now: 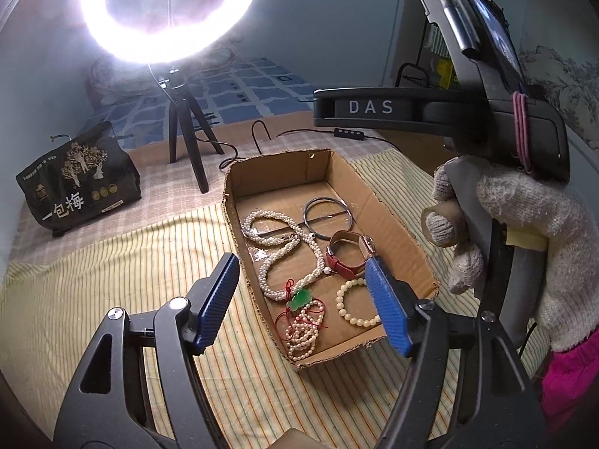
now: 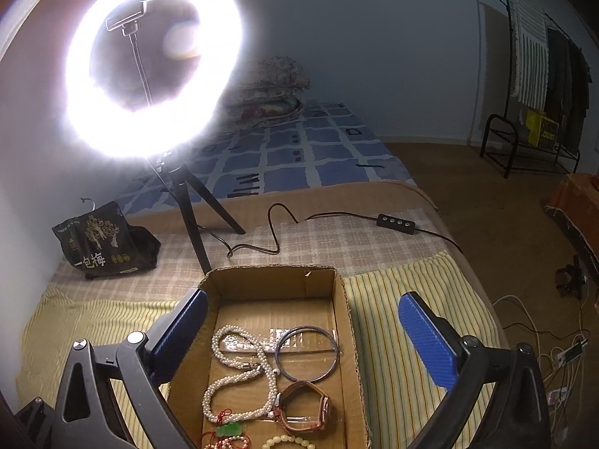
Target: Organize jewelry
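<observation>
Ribbed blue pads on black jointed fingers [image 1: 385,307], spread wide and empty on the left gripper [image 1: 303,307], poised over an open corrugated cardboard box [image 1: 397,224] with ragged torn edges. Inside, all lying loose on the box floor: a twisted white pearl necklace [image 1: 284,254], a thin round metal bangle [image 1: 328,218], a red leather-strap watch [image 1: 350,258] curled on its side, a cream bead bracelet [image 1: 355,308], a tangle of small pink beads with red cord and a green carved pendant [image 1: 299,299]. Right gripper [image 2: 303,340] likewise spread wide, holding nothing, straddling the box's near half, its handle gripped by a knitted-glove hand [image 1: 524,247]. Box resting on a yellow striped ribbed cloth [image 1: 112,262] over a checked bed cover. Behind: glaring ring light [image 2: 153,60] on a black tripod [image 2: 198,224], crumpled black printed bag [image 2: 105,243], and a black cable with inline switch [image 2: 397,223].
</observation>
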Motion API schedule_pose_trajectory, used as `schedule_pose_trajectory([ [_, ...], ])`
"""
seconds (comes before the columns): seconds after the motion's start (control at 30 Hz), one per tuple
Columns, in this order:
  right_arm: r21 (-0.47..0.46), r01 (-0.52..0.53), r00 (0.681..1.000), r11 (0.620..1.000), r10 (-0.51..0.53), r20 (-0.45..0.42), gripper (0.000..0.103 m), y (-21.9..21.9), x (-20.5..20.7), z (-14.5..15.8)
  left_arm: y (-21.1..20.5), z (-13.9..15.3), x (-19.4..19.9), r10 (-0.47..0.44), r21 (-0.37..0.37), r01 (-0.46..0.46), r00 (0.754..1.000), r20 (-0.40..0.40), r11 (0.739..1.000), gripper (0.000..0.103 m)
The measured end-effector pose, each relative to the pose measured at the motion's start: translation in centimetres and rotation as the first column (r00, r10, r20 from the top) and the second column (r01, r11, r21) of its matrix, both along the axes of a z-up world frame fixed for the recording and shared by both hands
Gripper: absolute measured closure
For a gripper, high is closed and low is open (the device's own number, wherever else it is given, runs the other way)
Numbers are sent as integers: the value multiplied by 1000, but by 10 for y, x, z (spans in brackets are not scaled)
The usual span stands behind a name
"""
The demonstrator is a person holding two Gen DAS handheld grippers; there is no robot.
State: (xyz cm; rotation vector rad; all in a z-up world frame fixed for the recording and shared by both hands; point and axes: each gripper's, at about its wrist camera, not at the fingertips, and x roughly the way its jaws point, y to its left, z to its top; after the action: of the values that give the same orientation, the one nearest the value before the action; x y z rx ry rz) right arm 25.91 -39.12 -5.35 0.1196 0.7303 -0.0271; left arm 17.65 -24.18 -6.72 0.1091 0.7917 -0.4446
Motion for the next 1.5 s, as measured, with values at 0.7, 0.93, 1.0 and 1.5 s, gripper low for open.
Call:
schedule_pose_trajectory([
  [0.7, -74, -4, 999, 997, 6, 36, 0, 33, -62, 31, 50, 40, -39, 32, -3, -32, 994, 100, 999, 31],
  [0.93, -79, 18, 996, 997, -12, 84, 0, 35, -97, 45, 72, 50, -62, 34, -6, -33, 992, 124, 999, 30],
  [1.0, -97, 20, 994, 995, -10, 105, 0, 39, -108, 50, 77, 53, -70, 34, -7, -33, 990, 136, 999, 30],
  [1.5, -135, 65, 982, 989, -39, 187, 0, 59, -173, 68, 96, 77, -107, 71, -32, -65, 970, 231, 997, 14],
])
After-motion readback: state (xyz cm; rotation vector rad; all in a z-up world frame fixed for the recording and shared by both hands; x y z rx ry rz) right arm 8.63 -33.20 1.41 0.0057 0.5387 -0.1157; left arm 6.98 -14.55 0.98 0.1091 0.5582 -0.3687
